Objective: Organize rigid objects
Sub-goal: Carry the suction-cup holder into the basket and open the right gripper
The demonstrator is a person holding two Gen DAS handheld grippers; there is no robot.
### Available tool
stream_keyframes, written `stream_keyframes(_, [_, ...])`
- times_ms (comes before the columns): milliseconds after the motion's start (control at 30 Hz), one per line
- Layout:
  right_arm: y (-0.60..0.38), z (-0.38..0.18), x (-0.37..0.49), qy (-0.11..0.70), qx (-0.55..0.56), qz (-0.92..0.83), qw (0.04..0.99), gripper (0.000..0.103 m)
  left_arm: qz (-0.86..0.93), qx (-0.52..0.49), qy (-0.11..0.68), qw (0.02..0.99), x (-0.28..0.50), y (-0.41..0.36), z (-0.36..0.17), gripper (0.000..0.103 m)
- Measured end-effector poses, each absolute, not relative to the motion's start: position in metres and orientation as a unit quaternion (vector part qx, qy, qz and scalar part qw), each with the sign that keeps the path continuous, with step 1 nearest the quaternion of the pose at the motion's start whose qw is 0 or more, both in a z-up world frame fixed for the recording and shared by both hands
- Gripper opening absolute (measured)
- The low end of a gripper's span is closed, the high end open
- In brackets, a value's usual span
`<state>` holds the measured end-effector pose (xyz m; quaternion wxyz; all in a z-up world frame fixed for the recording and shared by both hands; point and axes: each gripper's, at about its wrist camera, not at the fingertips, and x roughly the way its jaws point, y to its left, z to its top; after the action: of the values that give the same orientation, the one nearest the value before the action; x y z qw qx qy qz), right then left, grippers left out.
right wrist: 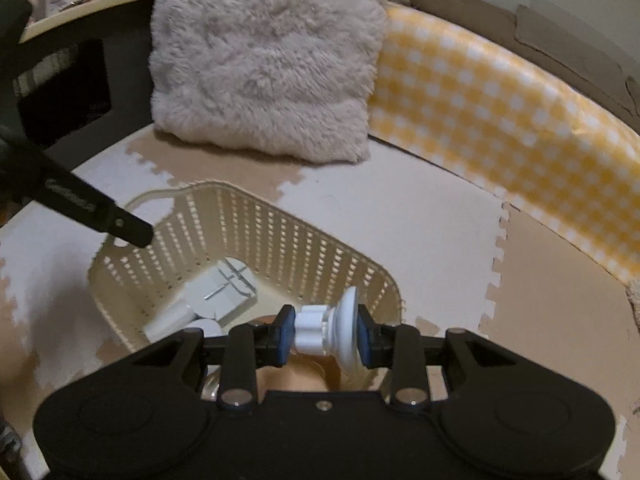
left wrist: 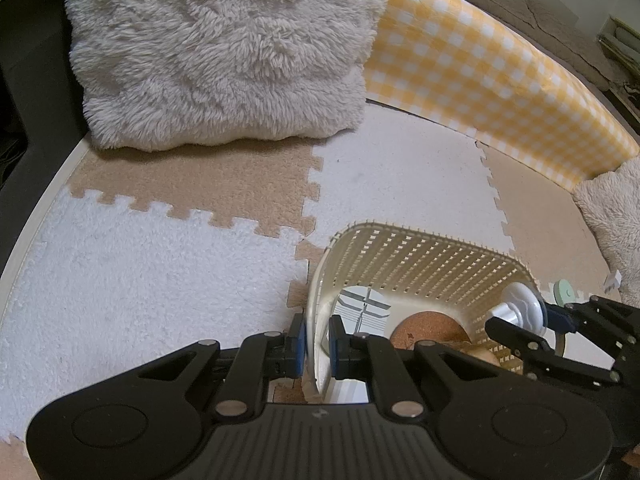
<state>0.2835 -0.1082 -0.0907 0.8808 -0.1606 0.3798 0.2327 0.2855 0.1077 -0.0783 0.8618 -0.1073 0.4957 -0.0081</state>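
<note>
A cream perforated plastic basket (left wrist: 420, 256) (right wrist: 280, 232) stands on the foam floor mat. My left gripper (left wrist: 317, 346) is shut on the basket's near left wall. My right gripper (right wrist: 323, 336) is shut on a white suction-cup holder (right wrist: 332, 334) and holds it over the basket's right end; it also shows in the left wrist view (left wrist: 520, 310). Inside the basket lie a round cork coaster (left wrist: 428, 328) and a pale printed box (right wrist: 230, 288) (left wrist: 364, 308).
A fluffy cream pillow (left wrist: 224, 52) (right wrist: 268, 60) leans at the back. A yellow checked padded wall (left wrist: 492, 76) (right wrist: 500, 108) runs along the right. A second fluffy pillow (left wrist: 616, 224) lies at far right. A small green round object (left wrist: 564, 291) lies behind the basket.
</note>
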Motion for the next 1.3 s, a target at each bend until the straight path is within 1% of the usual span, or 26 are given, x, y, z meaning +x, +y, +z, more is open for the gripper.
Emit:
stream_keyframes(33, [-0.108,-0.092,0.285,0.384,-0.159,0.230,0.880,0.035,-0.008,-0.107,0.496,0.862,0.286,0.108,-0.078,0.011])
stream_keyframes(67, [-0.110,-0.093,0.286,0.386,-0.156,0.227,0.881,0.039,-0.009,-0.108,0.495,0.862,0.285,0.107,-0.078,0.011])
stream_keyframes(200, [-0.113,-0.092,0.287,0.388,-0.138,0.229,0.882,0.040,-0.009,-0.108,0.495,0.862,0.285,0.106,-0.078,0.011])
stream_keyframes(433, [-0.112,-0.092,0.284,0.391,-0.138,0.229,0.881,0.040,-0.009,-0.108,0.495,0.862,0.285,0.106,-0.078,0.011])
stream_keyframes(500, [-0.112,-0.092,0.284,0.394,-0.134,0.229,0.880,0.041,-0.009,-0.108,0.495,0.862,0.285,0.106,-0.078,0.011])
stream_keyframes(600, [-0.112,-0.089,0.281,0.397,-0.127,0.232,0.879,0.047,-0.009,-0.107,0.495,0.862,0.285,0.106,-0.078,0.011])
stream_keyframes(633, [-0.113,-0.088,0.280,0.398,-0.122,0.234,0.878,0.051,-0.009,-0.108,0.495,0.862,0.285,0.106,-0.078,0.011])
stream_keyframes(667, [-0.113,-0.086,0.279,0.399,-0.116,0.237,0.878,0.058,-0.009,-0.108,0.495,0.862,0.285,0.107,-0.078,0.011])
stream_keyframes(700, [-0.114,-0.084,0.278,0.400,-0.110,0.239,0.878,0.063,-0.009,-0.108,0.495,0.862,0.285,0.106,-0.078,0.011])
stream_keyframes(733, [-0.115,-0.081,0.277,0.399,-0.102,0.241,0.879,0.069,-0.009,-0.108,0.495,0.862,0.285,0.107,-0.078,0.011])
stream_keyframes(767, [-0.116,-0.078,0.276,0.398,-0.096,0.245,0.879,0.072,-0.009,-0.107,0.495,0.862,0.285,0.106,-0.078,0.011])
stream_keyframes(833, [-0.118,-0.070,0.273,0.396,-0.088,0.249,0.880,0.074,-0.008,-0.107,0.495,0.862,0.285,0.106,-0.078,0.011])
stream_keyframes(900, [-0.120,-0.061,0.270,0.392,-0.083,0.250,0.881,0.080,-0.008,-0.107,0.495,0.862,0.285,0.106,-0.078,0.011])
stream_keyframes(933, [-0.122,-0.057,0.269,0.389,-0.080,0.250,0.883,0.085,-0.008,-0.107,0.495,0.862,0.285,0.106,-0.077,0.011])
stream_keyframes(1000, [-0.127,-0.048,0.266,0.383,-0.074,0.253,0.885,0.087,-0.008,-0.106,0.495,0.862,0.285,0.106,-0.078,0.011])
stream_keyframes(1033, [-0.130,-0.043,0.265,0.379,-0.070,0.254,0.887,0.090,-0.008,-0.106,0.495,0.862,0.285,0.107,-0.077,0.011])
stream_keyframes(1067, [-0.133,-0.039,0.264,0.375,-0.065,0.252,0.890,0.095,-0.008,-0.106,0.495,0.862,0.285,0.107,-0.077,0.011])
stream_keyframes(1100, [-0.138,-0.034,0.263,0.369,-0.061,0.250,0.893,0.098,-0.008,-0.105,0.495,0.862,0.285,0.107,-0.077,0.011])
stream_keyframes(1300, [-0.168,-0.010,0.261,0.336,-0.040,0.230,0.912,0.103,-0.008,-0.102,0.495,0.863,0.285,0.107,-0.077,0.011])
